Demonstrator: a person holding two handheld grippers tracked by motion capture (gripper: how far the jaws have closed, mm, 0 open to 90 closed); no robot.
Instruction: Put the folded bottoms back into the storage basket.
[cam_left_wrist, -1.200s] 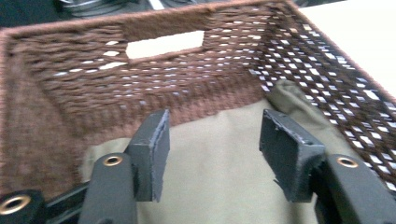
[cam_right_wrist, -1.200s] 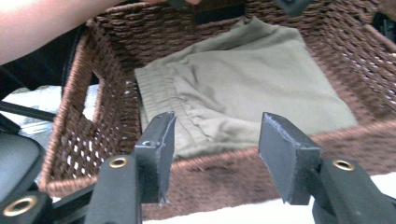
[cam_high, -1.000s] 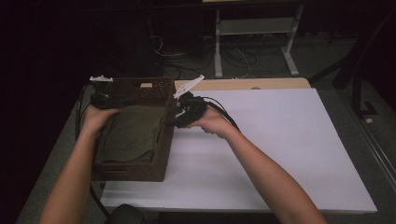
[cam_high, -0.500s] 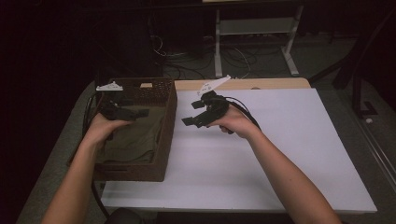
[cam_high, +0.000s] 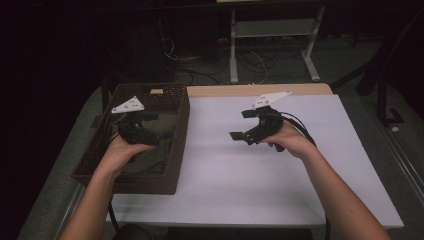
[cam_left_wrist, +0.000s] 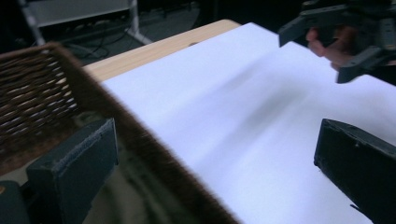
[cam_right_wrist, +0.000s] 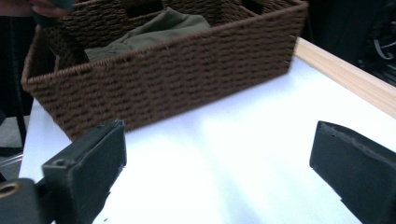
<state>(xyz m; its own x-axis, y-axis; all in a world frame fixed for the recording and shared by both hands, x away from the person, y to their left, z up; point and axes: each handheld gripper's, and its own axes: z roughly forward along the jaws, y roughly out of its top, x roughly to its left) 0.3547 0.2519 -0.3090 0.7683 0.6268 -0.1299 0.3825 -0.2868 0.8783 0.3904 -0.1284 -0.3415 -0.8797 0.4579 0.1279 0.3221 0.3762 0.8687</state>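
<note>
The left tongs (cam_high: 150, 126) hover wide and empty above the basket (cam_high: 176, 150) at the counter's left edge, the olive cloth (cam_right_wrist: 154, 29) lying inside. The right tongs (cam_high: 243, 125), just opened, hang empty mid-counter. Stowing looks done; next, I'd guess, both pull clear.

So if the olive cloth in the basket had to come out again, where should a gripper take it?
Probably from above, at the raised fold of the olive cloth that stands near the rim of the woven basket. The basket's walls block any sideways approach, and a bunched fold suits two jaws better than flat fabric. The left gripper, jaws open, is already over the basket; the right gripper is open above the table.
</note>
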